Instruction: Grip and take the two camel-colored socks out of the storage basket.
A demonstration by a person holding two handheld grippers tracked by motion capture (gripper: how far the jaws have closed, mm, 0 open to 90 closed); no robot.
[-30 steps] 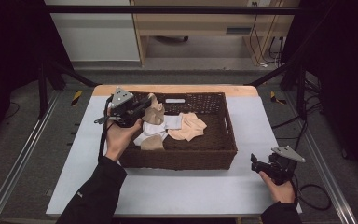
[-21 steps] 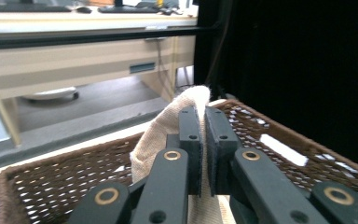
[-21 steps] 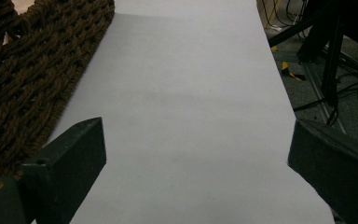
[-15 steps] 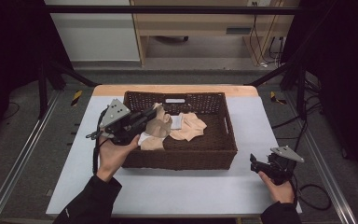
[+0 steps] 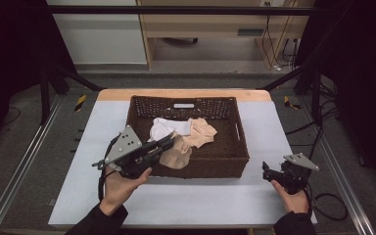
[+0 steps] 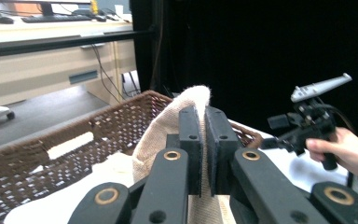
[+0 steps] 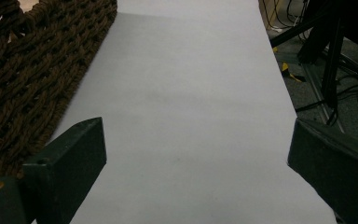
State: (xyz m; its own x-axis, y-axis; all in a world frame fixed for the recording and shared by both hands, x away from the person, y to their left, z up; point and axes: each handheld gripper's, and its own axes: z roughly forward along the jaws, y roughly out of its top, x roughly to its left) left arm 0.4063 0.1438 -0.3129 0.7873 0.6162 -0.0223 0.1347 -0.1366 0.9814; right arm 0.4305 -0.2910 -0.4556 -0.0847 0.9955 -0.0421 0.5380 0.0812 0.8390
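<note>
On the left side of the table (image 5: 103, 122), the left gripper (image 5: 169, 142) is held in the person's left hand (image 5: 120, 188) at the near left corner of the basket (image 5: 196, 164). Its jaws point to the right, over the basket rim. In the left gripper view the 2 jaws are clenched on a beige sock (image 6: 168, 130), and the cloth is pressed between the pads and stands up above them. In the high view this sock (image 5: 176, 154) hangs from the jaw tips, just inside the front wall of the basket.

Further right, inside the basket, a white cloth (image 5: 164, 128) lies near the middle, and a peach cloth (image 5: 201, 132) lies just beside it and touches it. The basket is brown and woven, and it stands in the middle of the table.

On the right side, the right gripper (image 5: 269, 172) is in the right hand (image 5: 291, 198), low near the table, well apart from the basket. In the right gripper view its 2 jaws are released and wide, with only the bare table (image 7: 191, 116) between them and the basket wall (image 7: 32, 74) at the left.
</note>
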